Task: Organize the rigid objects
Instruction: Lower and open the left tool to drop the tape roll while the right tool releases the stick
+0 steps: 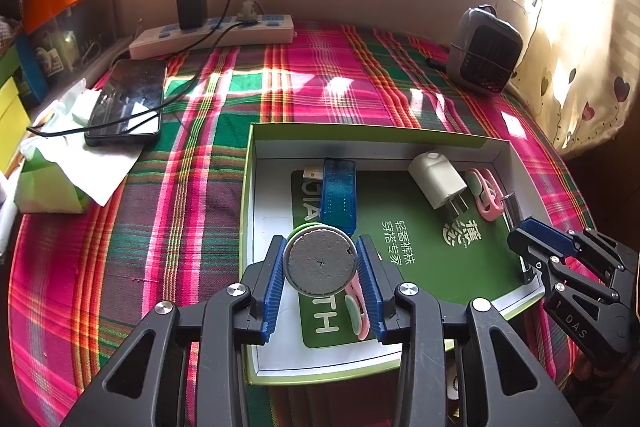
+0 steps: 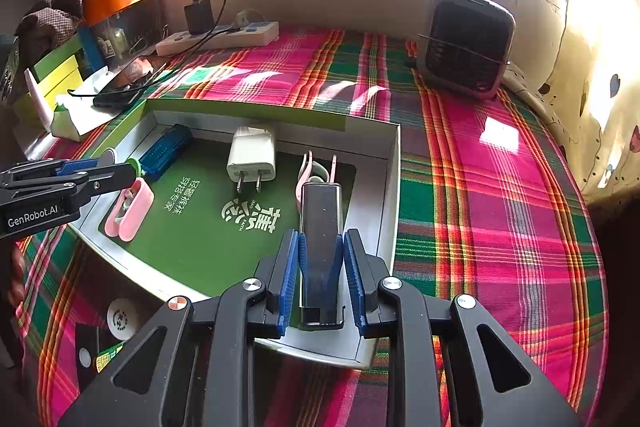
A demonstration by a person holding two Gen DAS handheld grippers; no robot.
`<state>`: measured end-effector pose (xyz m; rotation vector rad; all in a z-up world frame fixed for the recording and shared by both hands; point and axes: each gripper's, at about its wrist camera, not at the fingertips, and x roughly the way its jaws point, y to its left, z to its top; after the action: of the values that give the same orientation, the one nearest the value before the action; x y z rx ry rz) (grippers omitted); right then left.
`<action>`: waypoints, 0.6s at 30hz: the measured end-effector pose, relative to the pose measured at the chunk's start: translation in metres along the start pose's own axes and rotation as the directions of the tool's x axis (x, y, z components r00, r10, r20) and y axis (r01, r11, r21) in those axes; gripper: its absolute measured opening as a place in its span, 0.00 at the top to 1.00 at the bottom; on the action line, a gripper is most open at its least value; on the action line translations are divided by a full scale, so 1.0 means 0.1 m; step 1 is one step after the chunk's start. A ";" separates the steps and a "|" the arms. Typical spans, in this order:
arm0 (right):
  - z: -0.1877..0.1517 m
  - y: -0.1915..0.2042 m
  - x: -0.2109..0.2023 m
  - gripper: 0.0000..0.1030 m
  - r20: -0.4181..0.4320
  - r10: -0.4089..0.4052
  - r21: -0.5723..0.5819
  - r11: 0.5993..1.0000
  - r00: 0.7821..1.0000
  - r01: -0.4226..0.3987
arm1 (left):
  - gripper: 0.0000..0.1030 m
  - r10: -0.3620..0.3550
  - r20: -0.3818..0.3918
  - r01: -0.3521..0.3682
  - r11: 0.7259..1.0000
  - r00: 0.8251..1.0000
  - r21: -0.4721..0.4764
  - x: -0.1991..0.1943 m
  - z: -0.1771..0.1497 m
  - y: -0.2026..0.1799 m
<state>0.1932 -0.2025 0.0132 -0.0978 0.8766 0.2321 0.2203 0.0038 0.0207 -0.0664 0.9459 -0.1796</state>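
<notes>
A shallow green-rimmed box (image 1: 248, 187) (image 2: 394, 163) lies on the plaid cloth. In it lie a blue USB module (image 1: 338, 195) (image 2: 166, 153), a white plug charger (image 1: 438, 181) (image 2: 252, 157) and pink clips (image 1: 486, 193) (image 2: 130, 209). My left gripper (image 1: 320, 265) is shut on a round grey-faced disc with a green rim (image 1: 320, 263), held over the box's left part. My right gripper (image 2: 321, 253) is shut on a dark rectangular block (image 2: 321, 223) over the box's right side, above another pink clip (image 2: 312, 171).
A power strip with a black adapter (image 1: 212, 35) (image 2: 218, 37) and a phone (image 1: 126, 103) lie at the back left, beside tissue paper (image 1: 68, 163). A grey heater (image 1: 486, 51) (image 2: 466, 41) stands at the back right. Small items lie near the front left (image 2: 120, 323).
</notes>
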 end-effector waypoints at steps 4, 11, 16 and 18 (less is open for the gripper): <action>0.00 -0.01 0.00 0.75 0.003 0.012 0.011 1.000 1.000 -0.012 | 0.64 -0.005 0.001 0.005 1.000 1.000 0.000 -0.01 0.00 -0.02; 0.00 0.00 -0.04 0.70 0.024 0.014 0.014 1.000 1.000 -0.014 | 0.62 -0.010 0.004 0.010 1.000 1.000 0.000 -0.04 -0.02 -0.03; -0.02 -0.01 -0.09 0.69 0.037 0.016 0.024 1.000 0.999 -0.017 | 0.61 -0.016 0.025 0.015 1.000 1.000 0.007 -0.14 -0.04 -0.06; -0.03 -0.02 -0.11 0.69 0.041 0.016 0.031 0.999 0.999 -0.017 | 0.60 -0.019 0.030 0.019 1.000 0.999 0.005 -0.18 -0.05 -0.07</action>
<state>0.1848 -0.2064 0.0198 -0.0564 0.8409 0.2349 0.2051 0.0004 0.0329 -0.0737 0.9147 -0.1977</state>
